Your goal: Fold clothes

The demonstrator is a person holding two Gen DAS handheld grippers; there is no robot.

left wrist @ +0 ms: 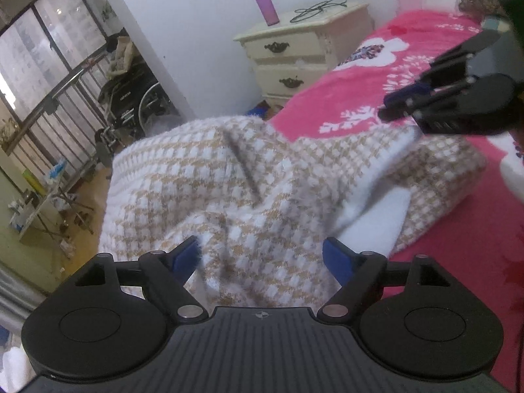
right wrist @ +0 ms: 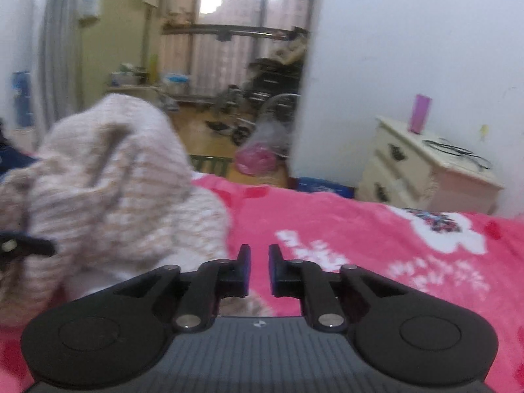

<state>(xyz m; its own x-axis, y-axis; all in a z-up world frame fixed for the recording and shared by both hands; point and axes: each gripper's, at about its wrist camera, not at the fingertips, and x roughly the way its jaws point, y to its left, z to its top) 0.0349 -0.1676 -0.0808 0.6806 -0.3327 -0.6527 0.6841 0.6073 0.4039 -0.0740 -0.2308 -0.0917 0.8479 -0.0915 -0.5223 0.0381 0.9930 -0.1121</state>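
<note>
The left claw is spread wide, with the fluffy tan-and-white checked knit sweater bunched between and ahead of its blue pads, which do not press it. The right claw is nearly closed on nothing, above the pink flowered blanket; the sweater lies to its left.

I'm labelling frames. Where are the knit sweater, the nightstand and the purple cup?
knit sweater (left wrist: 229, 180), left wrist view, checked front.
nightstand (left wrist: 294, 46), left wrist view, top drawer.
purple cup (left wrist: 267, 8), left wrist view, side wall.
</note>
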